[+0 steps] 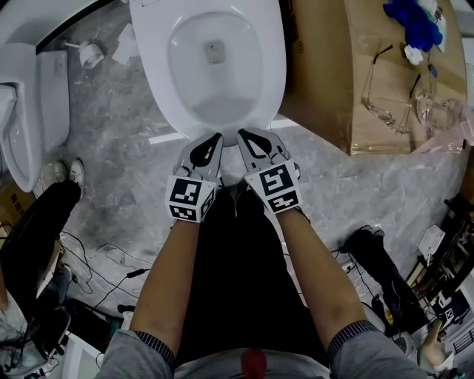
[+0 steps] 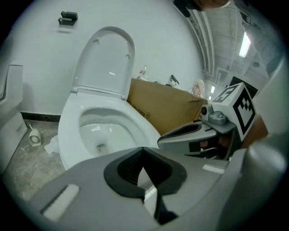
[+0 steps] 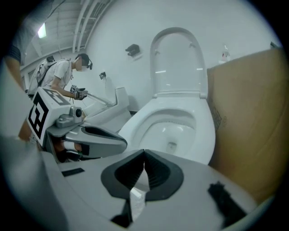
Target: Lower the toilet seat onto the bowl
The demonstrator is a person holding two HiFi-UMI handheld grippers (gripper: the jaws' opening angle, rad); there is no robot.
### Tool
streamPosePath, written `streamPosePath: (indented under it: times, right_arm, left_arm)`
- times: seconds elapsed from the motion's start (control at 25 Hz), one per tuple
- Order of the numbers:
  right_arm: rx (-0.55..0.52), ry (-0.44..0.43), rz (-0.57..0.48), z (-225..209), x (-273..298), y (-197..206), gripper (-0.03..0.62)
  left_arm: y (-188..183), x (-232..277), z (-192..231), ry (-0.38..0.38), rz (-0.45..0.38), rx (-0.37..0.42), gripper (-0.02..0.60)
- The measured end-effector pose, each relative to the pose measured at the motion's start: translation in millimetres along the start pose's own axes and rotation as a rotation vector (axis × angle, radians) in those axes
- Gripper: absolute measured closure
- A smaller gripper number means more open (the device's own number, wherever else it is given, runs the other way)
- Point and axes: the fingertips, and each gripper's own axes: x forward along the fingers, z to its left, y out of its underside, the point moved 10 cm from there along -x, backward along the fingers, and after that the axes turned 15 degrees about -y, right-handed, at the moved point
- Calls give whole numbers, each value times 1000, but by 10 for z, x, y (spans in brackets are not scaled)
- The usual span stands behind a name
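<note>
A white toilet stands in front of me with its bowl [image 1: 159, 81] uncovered. Its seat [image 2: 106, 63] is raised upright against the wall, and in the right gripper view the seat [image 3: 176, 63] is upright as well. My left gripper [image 1: 215, 138] and right gripper [image 1: 243, 134] hover side by side just short of the bowl's front rim, touching nothing. The left gripper [image 2: 143, 152] has its jaws together with nothing between them. On the right gripper [image 3: 144, 155] the jaws are also shut and hold nothing.
A cardboard box [image 1: 333, 81] stands tight against the toilet's right side, with safety glasses [image 1: 385, 100] and a blue item [image 1: 411, 22] on top. A second toilet [image 1: 26, 111] is at the left. Cables [image 1: 96, 259] lie on the floor. A person [image 3: 63, 76] stands at the back left.
</note>
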Motion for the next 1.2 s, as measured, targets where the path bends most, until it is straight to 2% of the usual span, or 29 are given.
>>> streamPosePath:
  times: [0.24, 0.48, 0.64, 0.84, 0.96, 1.2]
  right_arm:
    - [-22, 14, -126, 116, -424, -661, 579]
    - [-70, 36, -244, 446, -974, -1476, 577]
    - [-105, 46, -341, 784, -1407, -2043, 577]
    - [-222, 54, -420, 1128, -1862, -2745, 577]
    - [-266, 33, -460, 1364, -2116, -3086, 577]
    - [-357, -40, -486, 1857, -2575, -3585, 577]
  left_arm:
    - [-716, -315, -52, 29, -102, 24, 576]
    - [-1728, -844, -110, 101, -244, 149, 577]
    - [-2328, -1370, -133, 151, -308, 108, 577]
    - [-3078, -1929, -212, 168, -387, 167, 577]
    - [-3418, -2259, -291, 170, -417, 194, 577]
    - [-3913, -2850, -434, 192, -488, 192, 575]
